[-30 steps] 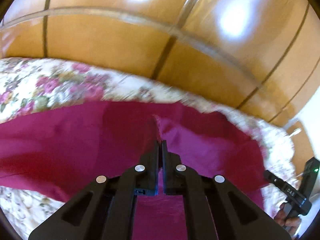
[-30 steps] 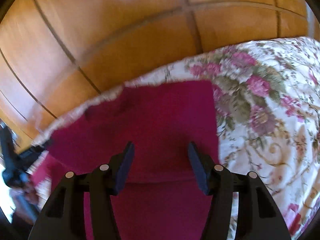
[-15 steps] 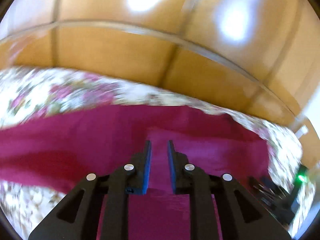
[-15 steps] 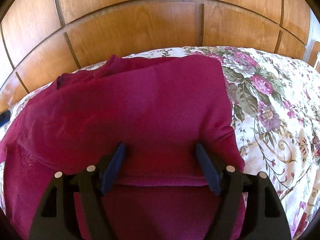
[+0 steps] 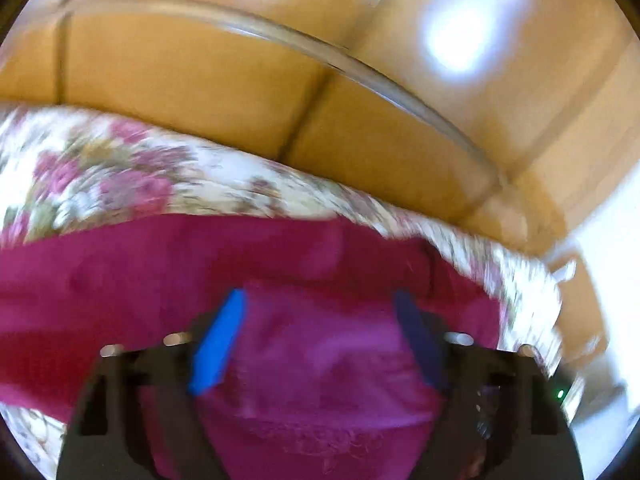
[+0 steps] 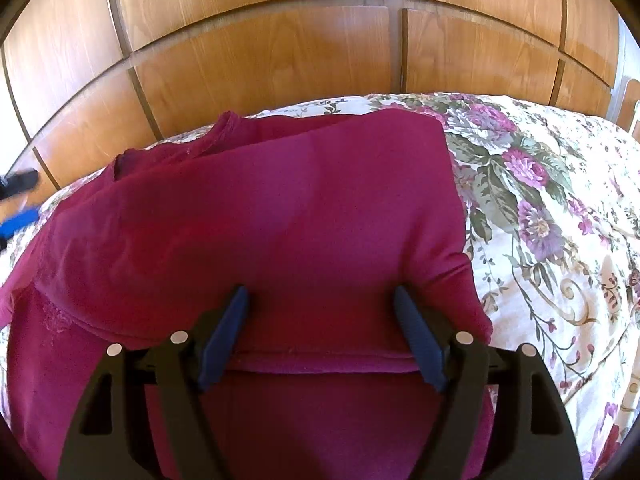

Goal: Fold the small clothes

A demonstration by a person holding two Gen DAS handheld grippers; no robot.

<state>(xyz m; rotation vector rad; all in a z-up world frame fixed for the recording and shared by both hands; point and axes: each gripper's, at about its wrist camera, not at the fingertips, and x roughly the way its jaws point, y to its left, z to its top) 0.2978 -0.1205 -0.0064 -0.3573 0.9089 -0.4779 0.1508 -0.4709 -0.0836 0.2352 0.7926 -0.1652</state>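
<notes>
The magenta garment (image 6: 256, 216) lies folded over itself on the floral bedspread (image 6: 552, 248), reaching the bed's far edge beside the wooden panelled wall (image 6: 256, 60). The right claw (image 6: 320, 336) hangs over the garment's near fold with its jaws apart, holding nothing. The left claw (image 5: 320, 340) is likewise spread wide above the blurred cloth.

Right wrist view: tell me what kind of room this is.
Most likely a bedroom: a floral bedspread covers a bed, a magenta shirt lies folded on it, and wooden wardrobe-style panels stand behind.
</notes>
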